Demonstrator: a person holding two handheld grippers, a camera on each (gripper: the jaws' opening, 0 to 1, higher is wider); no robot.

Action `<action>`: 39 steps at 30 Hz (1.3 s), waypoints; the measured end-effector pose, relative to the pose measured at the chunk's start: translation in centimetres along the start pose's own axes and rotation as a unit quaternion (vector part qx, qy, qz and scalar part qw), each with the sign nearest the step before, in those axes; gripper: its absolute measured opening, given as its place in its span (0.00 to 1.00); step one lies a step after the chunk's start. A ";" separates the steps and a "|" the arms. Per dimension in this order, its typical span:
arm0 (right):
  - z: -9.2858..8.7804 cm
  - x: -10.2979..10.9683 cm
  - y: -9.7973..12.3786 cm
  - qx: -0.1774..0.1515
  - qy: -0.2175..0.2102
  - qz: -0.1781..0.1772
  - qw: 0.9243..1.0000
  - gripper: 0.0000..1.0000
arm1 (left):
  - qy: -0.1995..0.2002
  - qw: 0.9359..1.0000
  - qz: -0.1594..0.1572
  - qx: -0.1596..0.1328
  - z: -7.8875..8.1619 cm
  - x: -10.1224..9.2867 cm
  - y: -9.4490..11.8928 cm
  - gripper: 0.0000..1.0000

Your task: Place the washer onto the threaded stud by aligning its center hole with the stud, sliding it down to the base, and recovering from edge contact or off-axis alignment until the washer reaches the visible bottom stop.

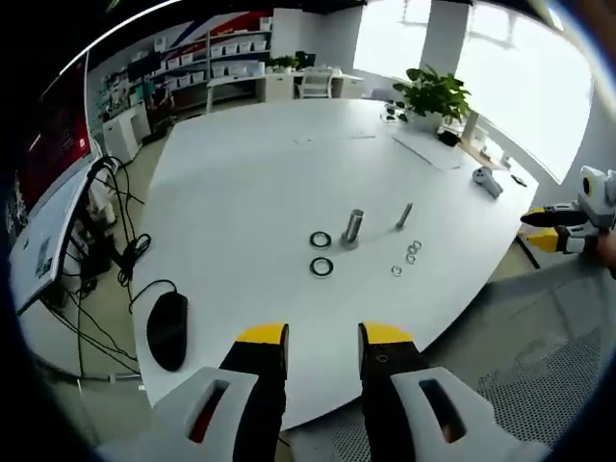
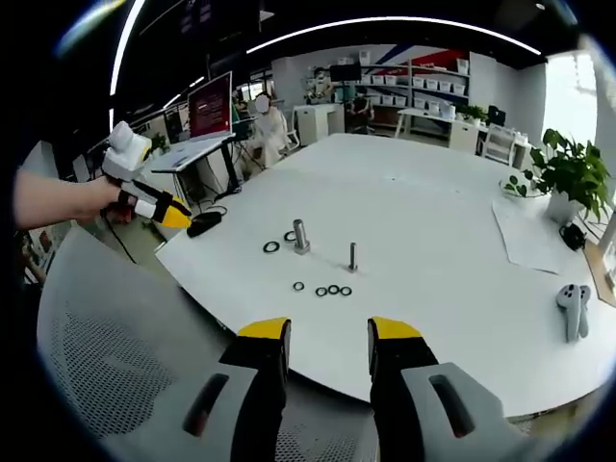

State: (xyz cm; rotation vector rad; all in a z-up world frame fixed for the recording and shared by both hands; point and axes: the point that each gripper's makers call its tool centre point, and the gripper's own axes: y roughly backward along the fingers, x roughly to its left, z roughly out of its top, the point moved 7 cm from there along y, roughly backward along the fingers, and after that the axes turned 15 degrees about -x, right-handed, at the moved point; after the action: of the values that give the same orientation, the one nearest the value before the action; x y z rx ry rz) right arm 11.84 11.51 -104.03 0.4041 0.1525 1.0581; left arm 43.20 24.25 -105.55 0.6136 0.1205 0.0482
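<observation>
Both grippers hang off the table edge, nothing held. Left gripper point(image 1: 323, 337) has its yellow-tipped jaws apart with only air between them; right gripper point(image 2: 328, 332) likewise, jaws apart over the rim of the white table point(image 1: 241, 183). Beside the right gripper sits a grey mesh chair back point(image 2: 106, 366).

In the right gripper view the left gripper point(image 2: 154, 204) comes in from the left, held in a person's hand point(image 2: 101, 197), near a black mouse point(image 2: 204, 223) at the table edge. The same mouse point(image 1: 167, 329) lies just ahead of the left gripper.

Mid-table: small washers point(image 2: 325, 290) lie flat in a loose row, just beside a thin upright threaded stud point(image 2: 352, 256). A thicker bolt point(image 2: 300, 236) stands further left with two larger dark rings point(image 2: 271, 247) near its base. No washer on the stud.

Further off: a white controller point(image 2: 573, 310), a sheet of paper point(image 2: 527, 236), a potted plant point(image 2: 568, 173). Shelves point(image 1: 217, 58) at the back wall.
</observation>
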 end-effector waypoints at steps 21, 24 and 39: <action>0.1 -0.2 0.0 0.002 -0.012 -0.004 1.000 0.34 | -0.140 0.970 -0.081 0.183 -1.2 0.4 -11.6 0.29; 0.1 -0.2 0.1 0.001 -0.012 -0.005 1.000 0.34 | -0.136 0.966 -0.084 0.203 -1.7 0.7 -13.2 0.29; 0.2 -0.5 0.0 0.000 0.002 -0.012 1.000 0.35 | -0.127 0.963 -0.067 0.229 -1.4 2.6 -17.1 0.29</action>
State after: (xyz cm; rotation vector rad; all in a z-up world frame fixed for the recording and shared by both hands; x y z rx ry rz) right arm 11.66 11.05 -103.89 0.3984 0.1606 1.0363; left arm 45.77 11.28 -116.84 1.0668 -0.0798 -0.1948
